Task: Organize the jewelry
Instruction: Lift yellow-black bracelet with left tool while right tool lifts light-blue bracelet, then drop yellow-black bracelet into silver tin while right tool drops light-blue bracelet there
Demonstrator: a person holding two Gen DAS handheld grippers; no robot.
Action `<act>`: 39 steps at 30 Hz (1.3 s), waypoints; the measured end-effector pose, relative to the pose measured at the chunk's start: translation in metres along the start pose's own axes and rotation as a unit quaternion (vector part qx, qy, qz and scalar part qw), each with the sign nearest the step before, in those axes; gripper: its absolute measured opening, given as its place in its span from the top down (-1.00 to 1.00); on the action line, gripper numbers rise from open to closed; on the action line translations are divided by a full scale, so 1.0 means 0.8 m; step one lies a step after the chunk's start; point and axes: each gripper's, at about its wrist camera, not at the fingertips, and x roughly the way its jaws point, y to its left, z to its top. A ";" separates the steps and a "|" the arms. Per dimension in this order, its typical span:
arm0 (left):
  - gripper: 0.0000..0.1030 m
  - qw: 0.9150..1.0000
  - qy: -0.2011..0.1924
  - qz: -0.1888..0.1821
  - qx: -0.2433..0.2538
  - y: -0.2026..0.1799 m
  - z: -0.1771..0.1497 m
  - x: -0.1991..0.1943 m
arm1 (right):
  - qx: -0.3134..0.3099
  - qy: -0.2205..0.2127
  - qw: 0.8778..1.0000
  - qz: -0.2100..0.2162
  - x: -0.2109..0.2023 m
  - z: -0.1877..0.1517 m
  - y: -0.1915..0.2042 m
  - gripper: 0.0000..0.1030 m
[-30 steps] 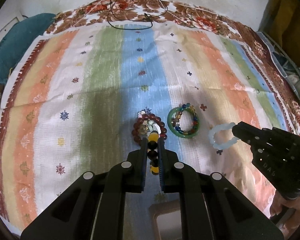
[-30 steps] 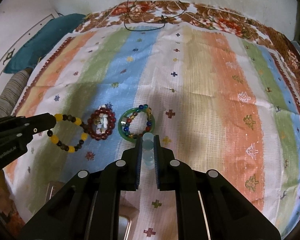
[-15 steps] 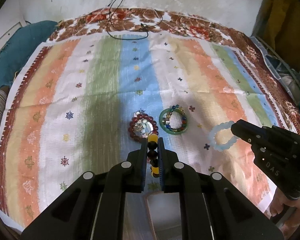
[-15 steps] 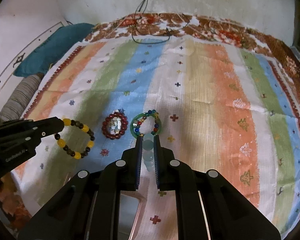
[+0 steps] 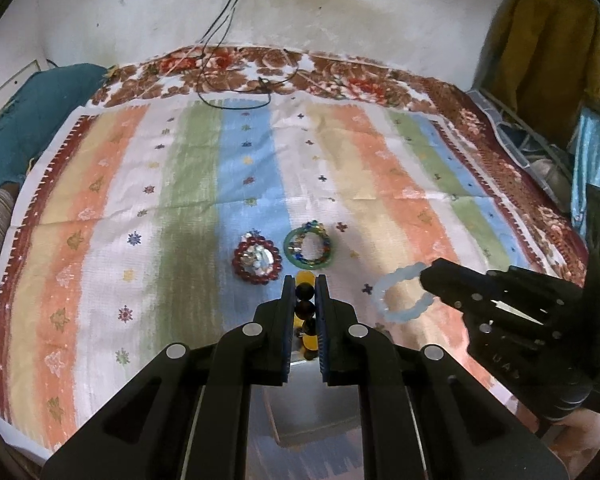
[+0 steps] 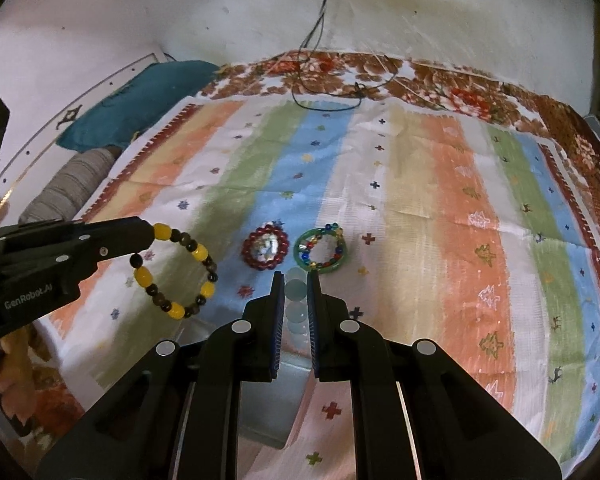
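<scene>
Between the left gripper's (image 5: 304, 282) jaws sits the yellow-and-dark bead bracelet (image 5: 305, 308). The jaws are nearly closed and pinch one side of the loop, and the rest hangs free to the outside of the tips, as the right wrist view shows. Against half a second ago both cameras take in more wall and a smaller striped cloth (image 5: 380, 168), so both tools have risen and drawn back. The bracelet is now clear of the cloth. I judge the pick-up finished on this side and the carry begun.

Ahead of the left jaws, just beyond the tips, two pieces lie on the cloth where they lay before. The red bead bracelet (image 5: 238, 258) has pale pieces inside its ring. Beside it, the green bangle (image 5: 288, 250) has a multicoloured bead bracelet (image 5: 324, 246) inside it.

Between the right gripper's (image 6: 294, 278) jaws is the pale blue bracelet (image 6: 295, 292), held the same way — jaws almost shut on a few beads, with the loop hanging outside the tips and off the cloth.

Below and behind both sets of jaws is a grey open box (image 5: 312, 404), largely masked by the gripper bodies. No item shows in the part visible, and the rest cannot be judged. It is the likely destination — both held bracelets hang near its far edge, so the next move calls for lowering before release.
</scene>
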 end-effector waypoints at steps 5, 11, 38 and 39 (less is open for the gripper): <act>0.82 1.000 -0.007 -0.003 0.007 -0.004 -0.015 -0.016 | -0.009 -0.004 1.000 0.010 -0.016 -0.013 0.009 0.76; 0.82 1.000 -0.009 -0.015 0.020 -0.014 -0.032 -0.028 | -0.006 -0.003 1.000 0.019 -0.026 -0.026 0.013 0.76; -0.08 0.999 0.004 0.039 -0.020 0.017 -0.021 -0.006 | 0.017 0.017 1.000 -0.006 0.002 -0.022 -0.007 -0.07; -0.11 0.999 0.007 0.037 -0.022 0.019 -0.018 -0.001 | 0.019 0.018 1.000 -0.007 0.005 -0.020 -0.008 -0.13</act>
